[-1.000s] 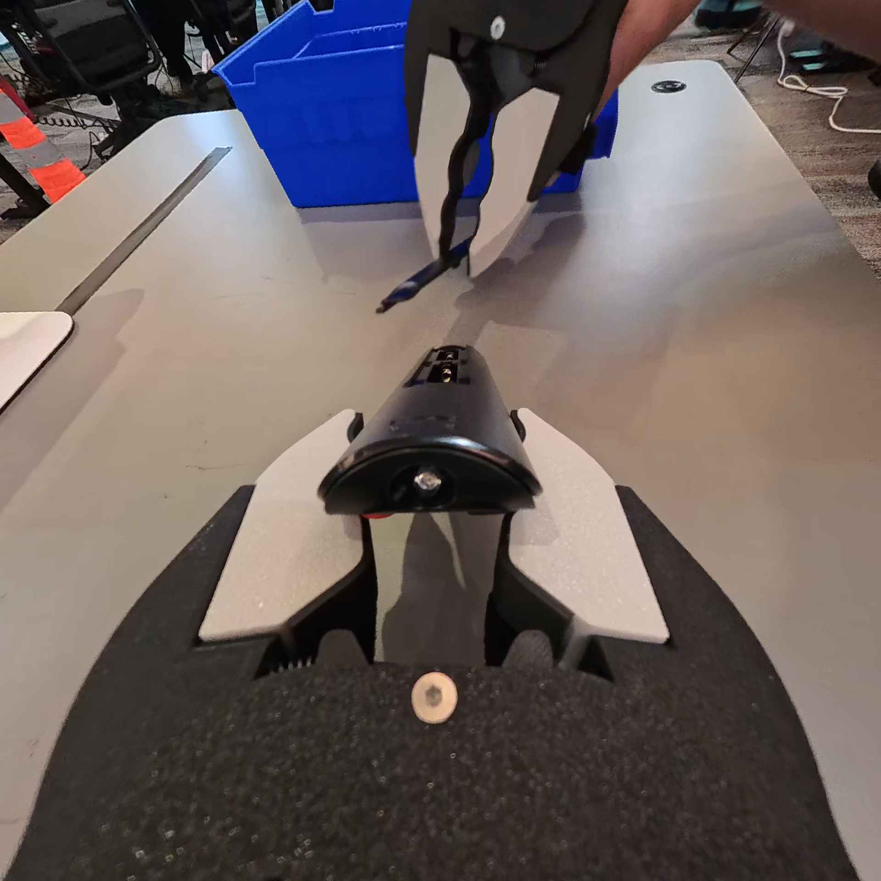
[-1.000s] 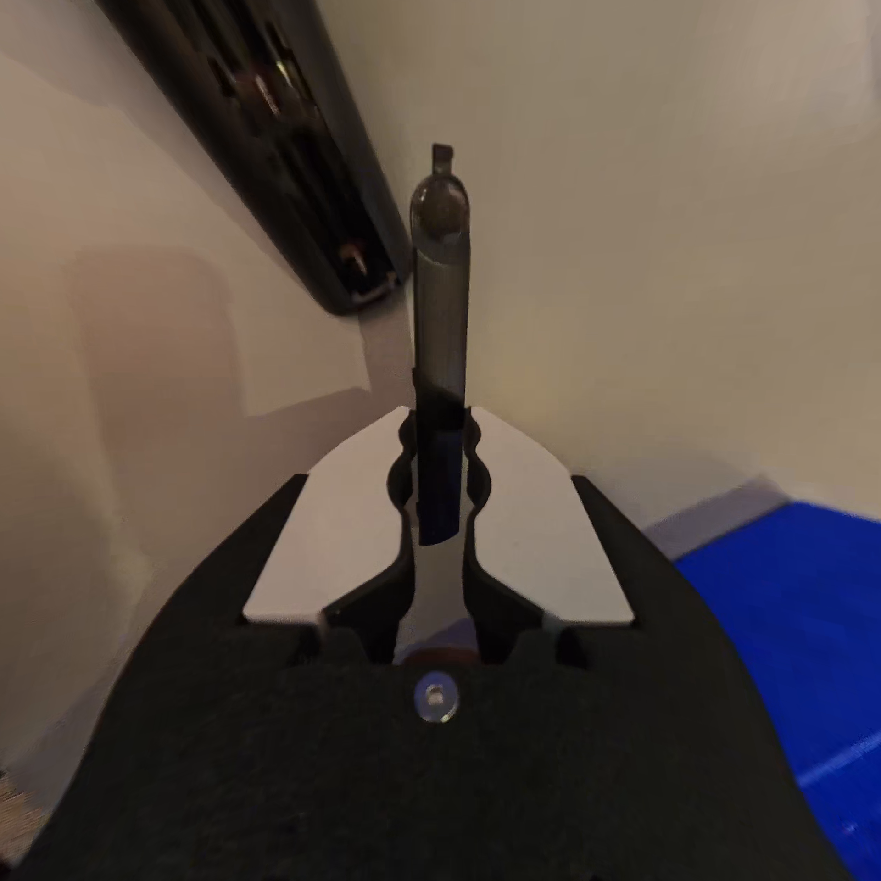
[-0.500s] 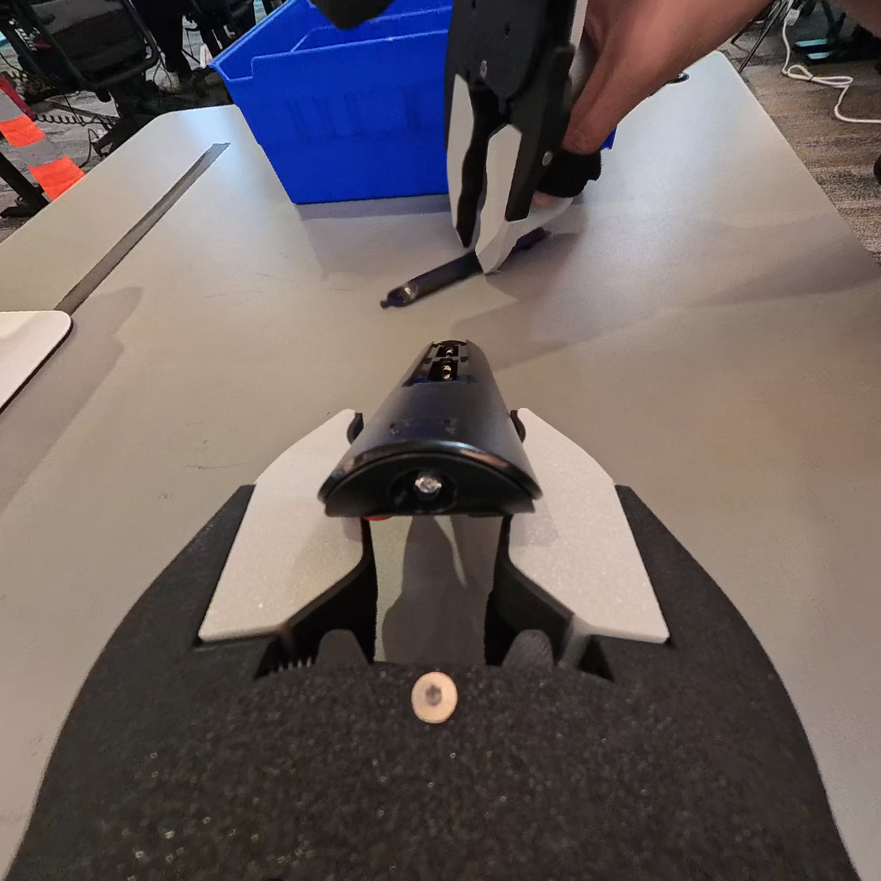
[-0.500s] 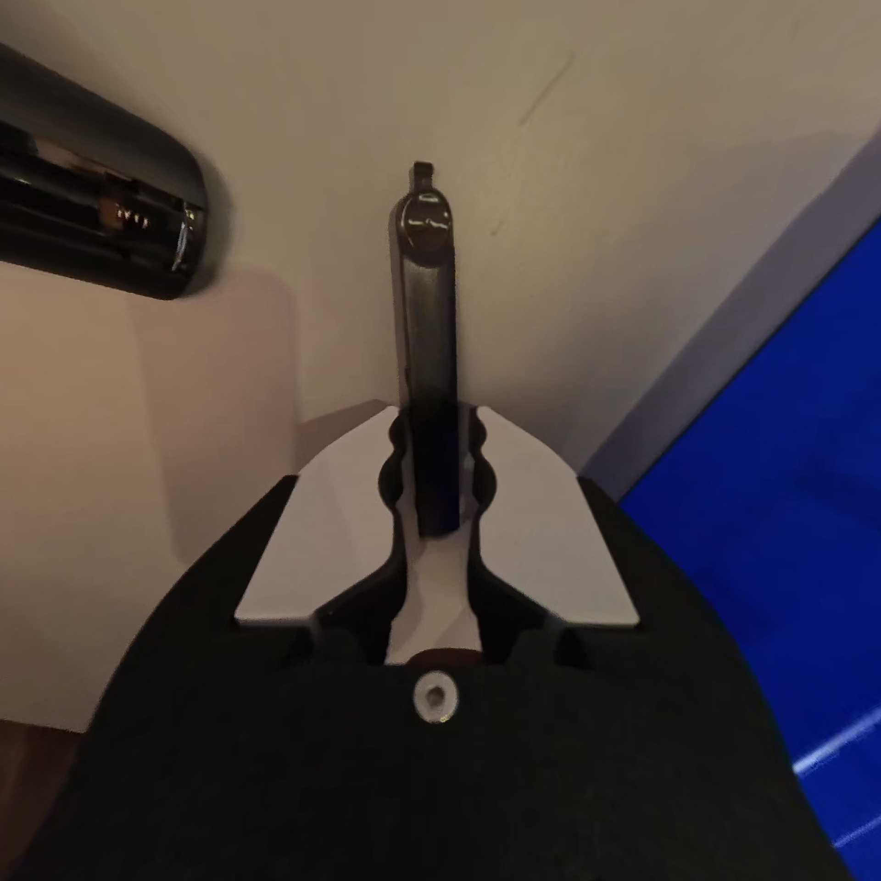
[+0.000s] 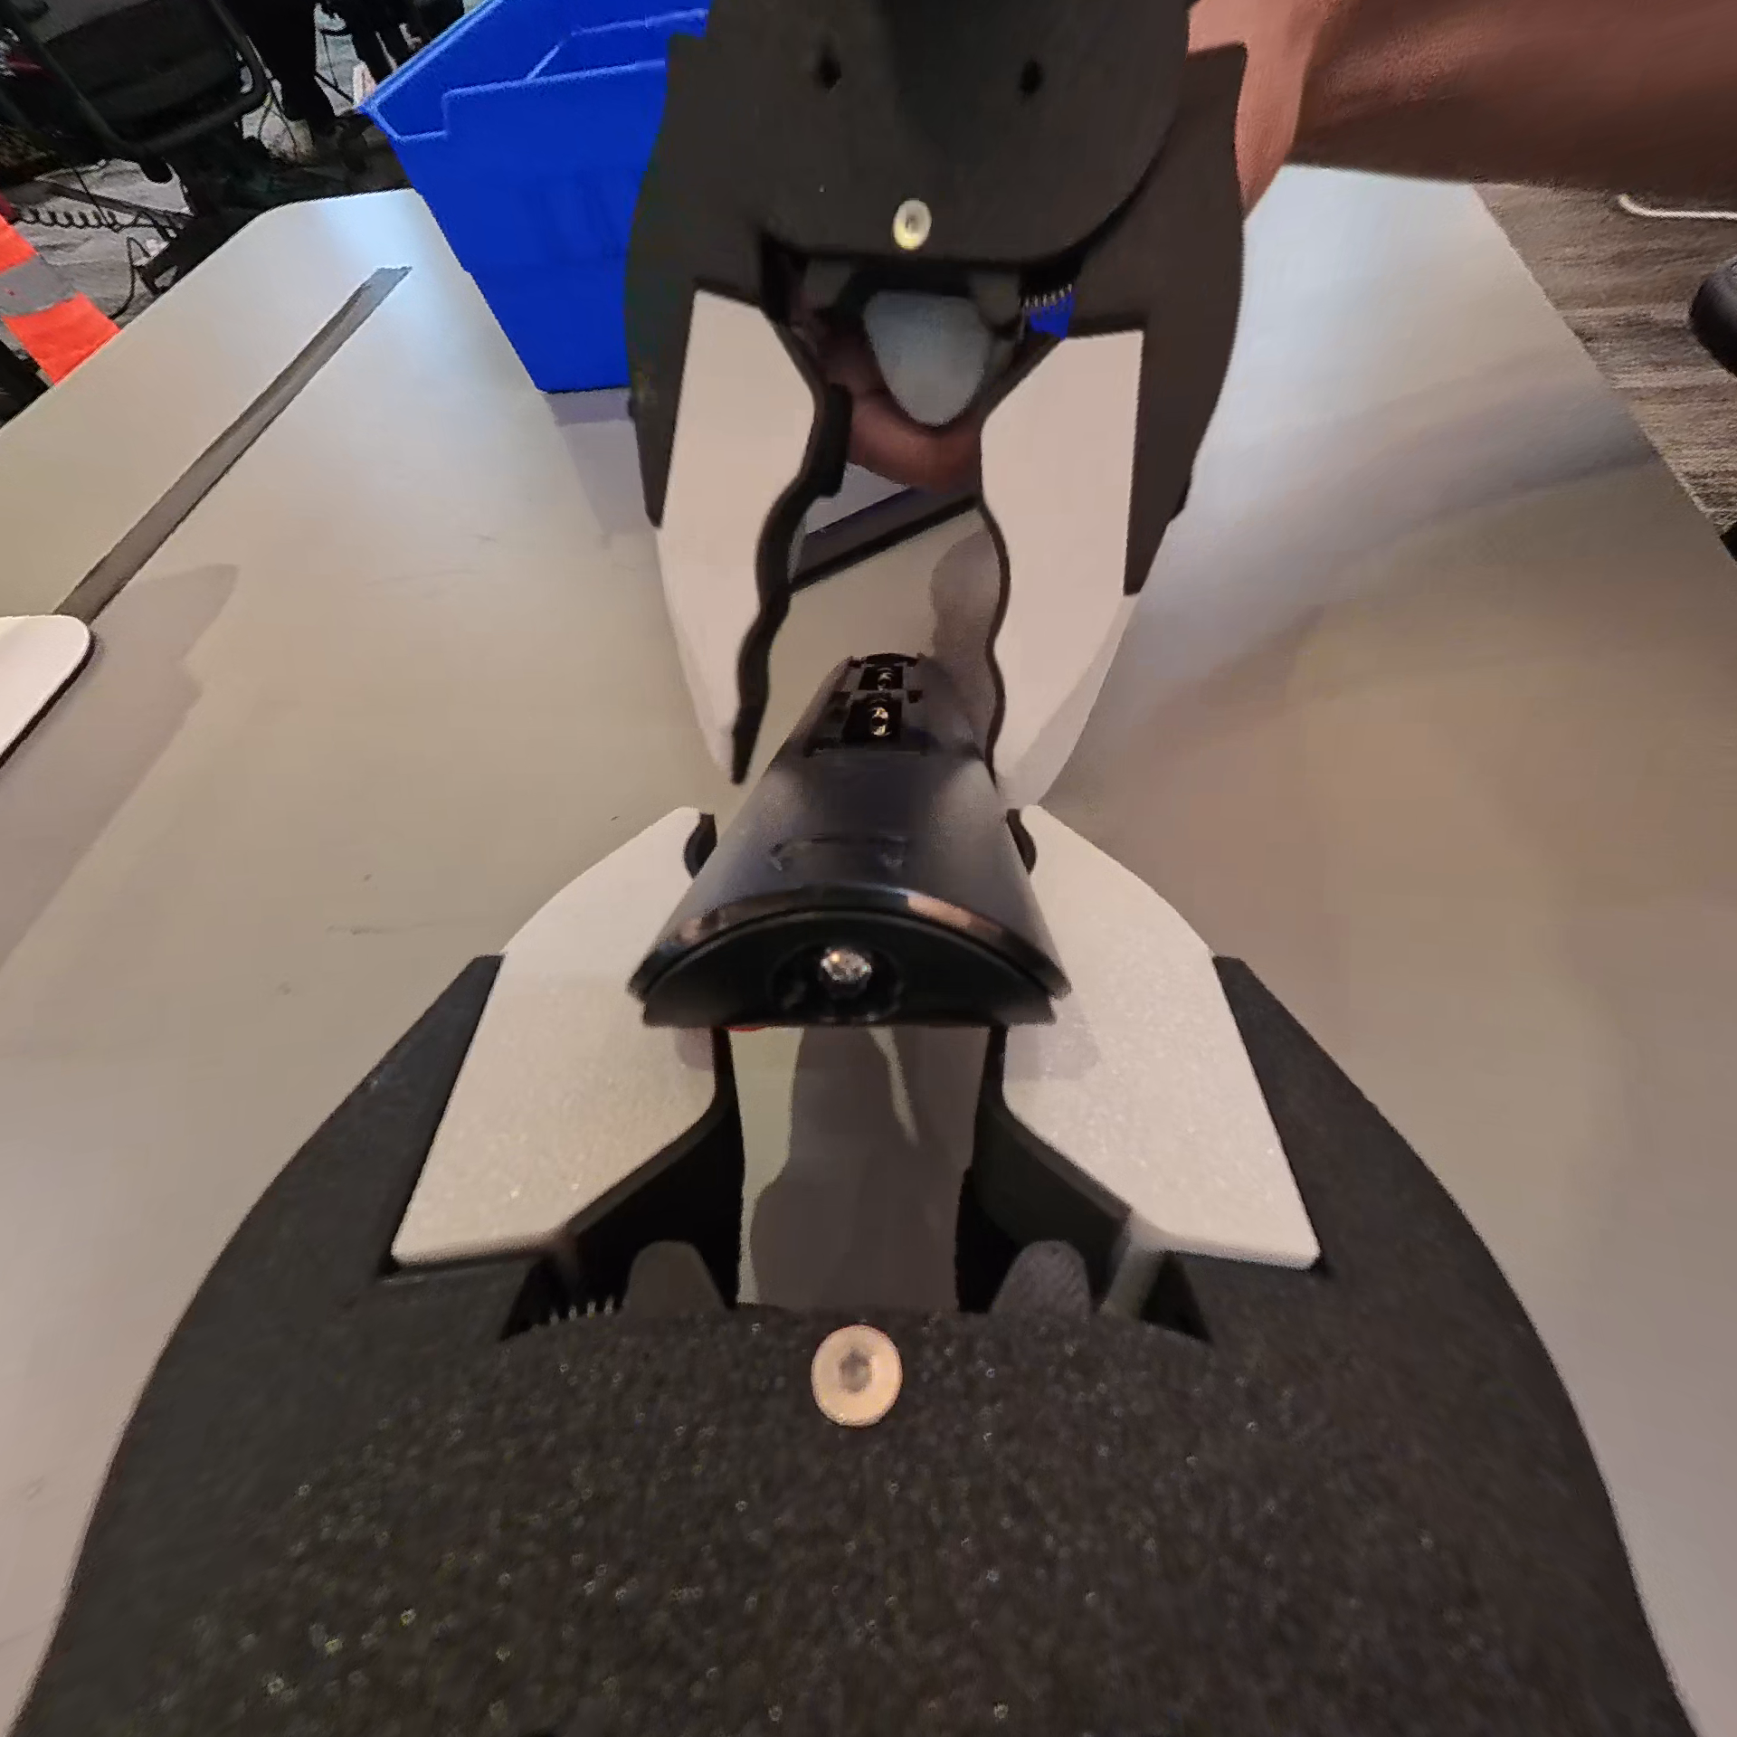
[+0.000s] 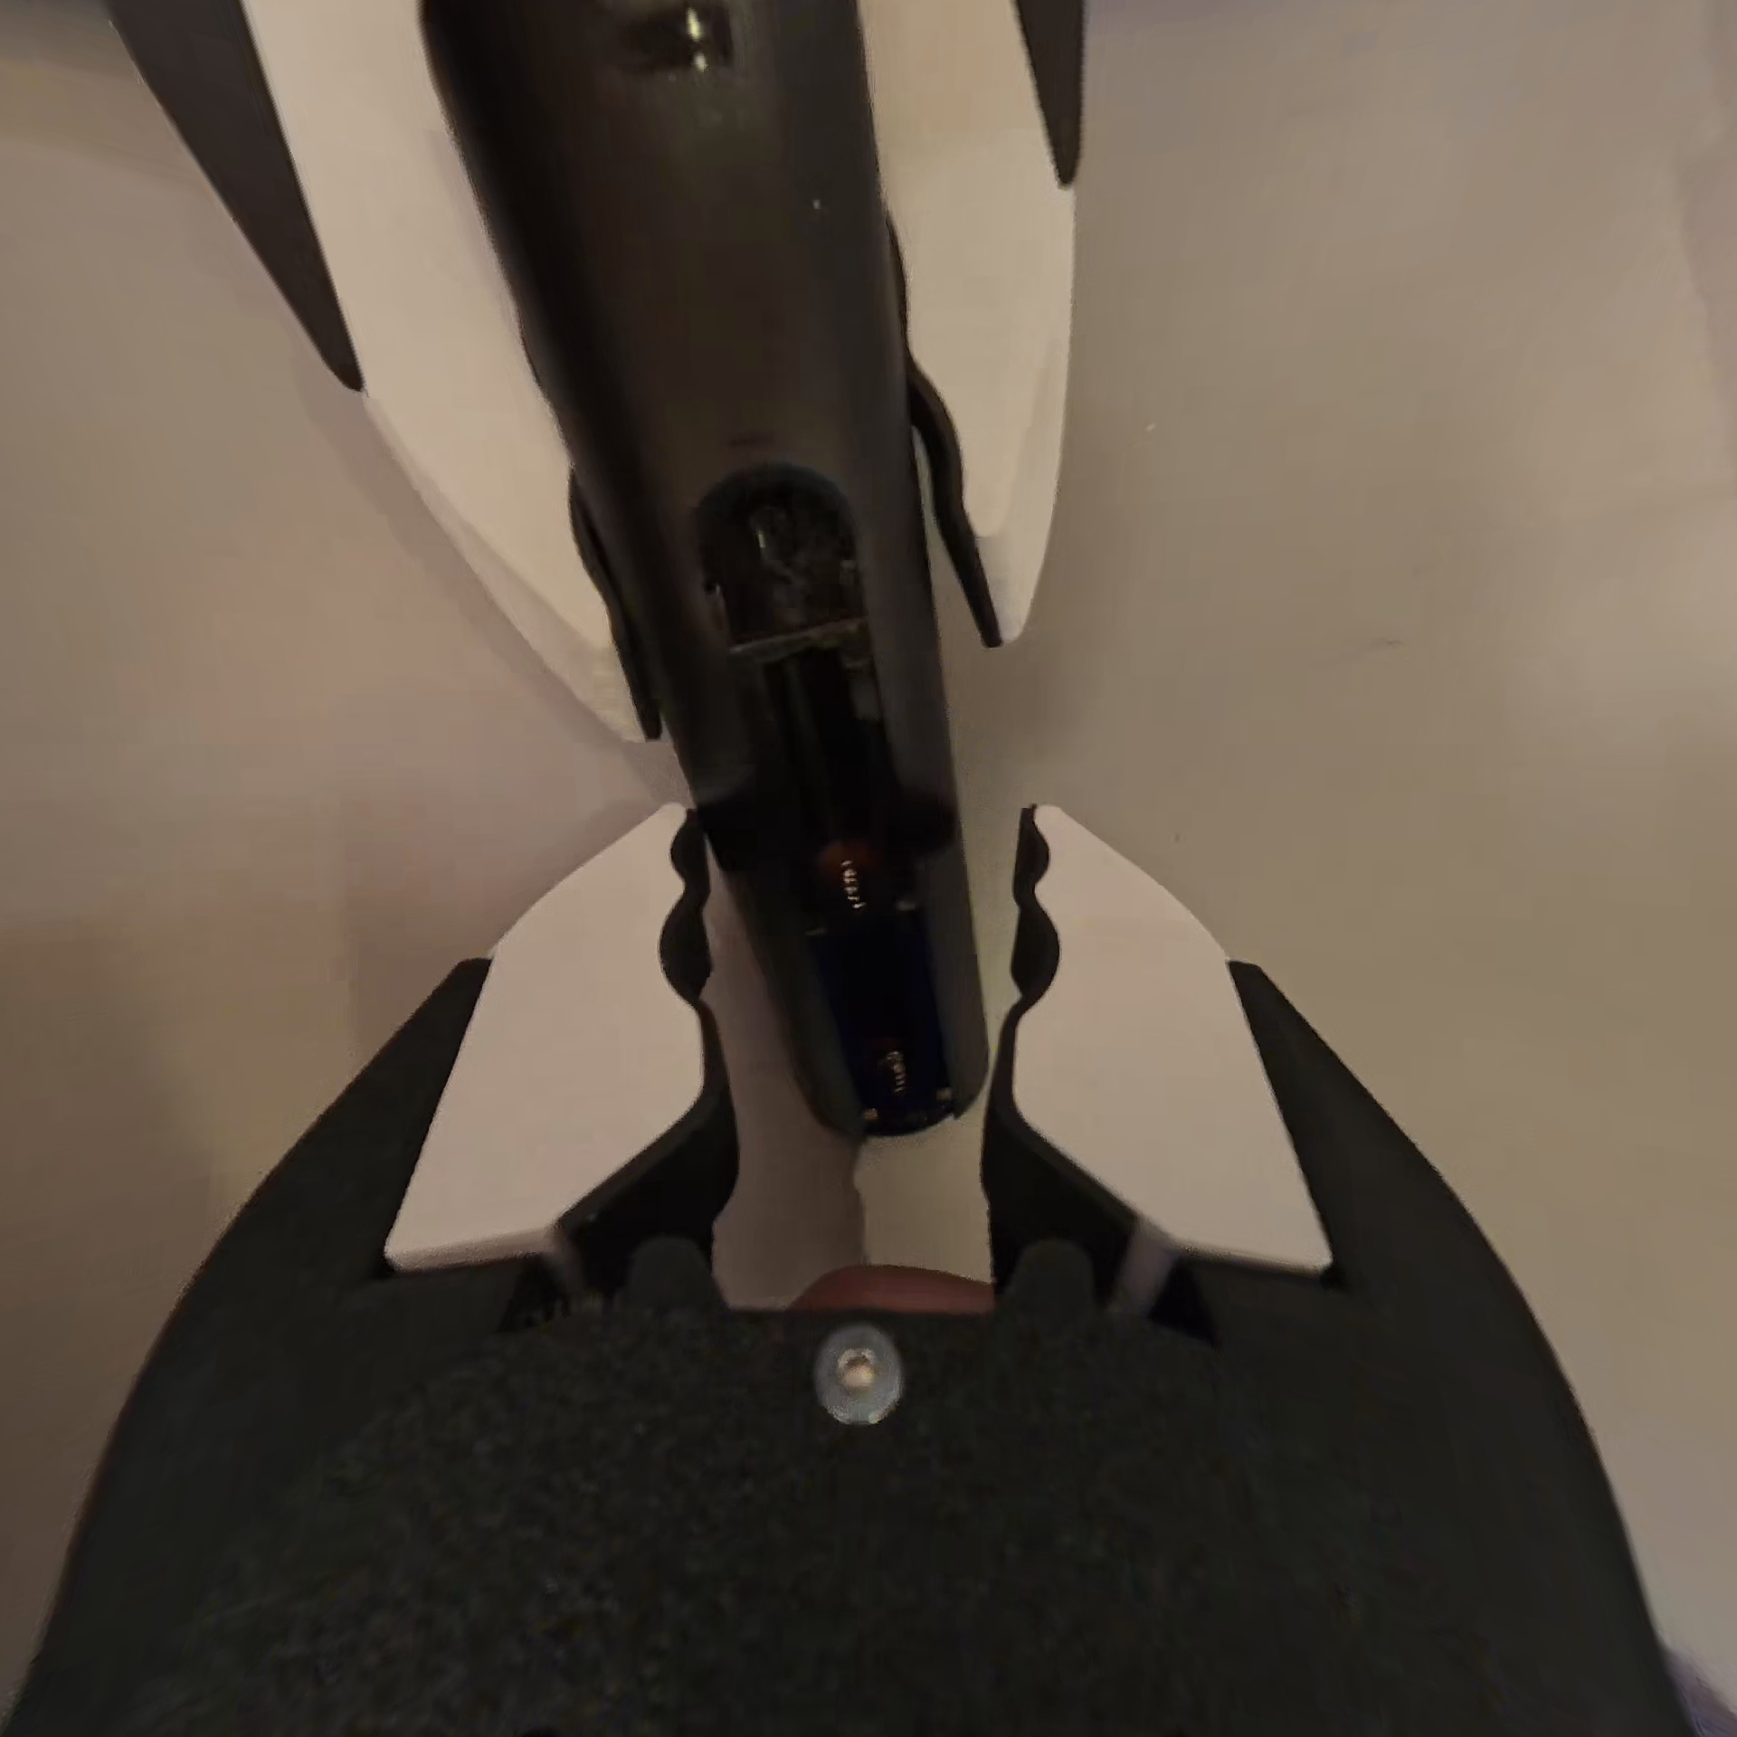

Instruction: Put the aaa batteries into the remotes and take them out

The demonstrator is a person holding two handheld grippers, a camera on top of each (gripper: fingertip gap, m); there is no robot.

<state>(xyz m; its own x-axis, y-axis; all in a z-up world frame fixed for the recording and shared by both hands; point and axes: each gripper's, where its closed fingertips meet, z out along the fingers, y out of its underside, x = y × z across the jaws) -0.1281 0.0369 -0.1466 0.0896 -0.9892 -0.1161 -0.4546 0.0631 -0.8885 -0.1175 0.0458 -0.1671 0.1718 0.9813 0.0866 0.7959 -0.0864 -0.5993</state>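
1. Now the left gripper [image 5: 860, 827] is squeezed shut on the black remote [image 5: 851, 874], holding it by its two long sides with the open battery slot facing up.
2. Over it, the right gripper [image 5: 869, 743] hangs with its jaws wide apart and nothing in them, one finger on each side of the remote's far end.
3. In the right wrist view, the battery [image 6: 888, 1015] sits in the slot near 6 o'clock, at the remote's close end.
4. Looks like the remote is light, hard and shiny, so it could slip; gripping the long sides is the safe spot.
5. I think the battery is small, round and smooth and will roll. Grab it across its middle, not by the ends.
6. Slot walls are tight around the battery, so the fingertips have little room.
7. On the grey table [image 5: 1410, 846], the thin black cover [image 5: 884, 531] lies flat at 12 o'clock, behind the right gripper.
8. Farther back, at 11 o'clock, stands the blue bin [image 5: 526, 188], well apart. Both sides of the remote have lots of open table.
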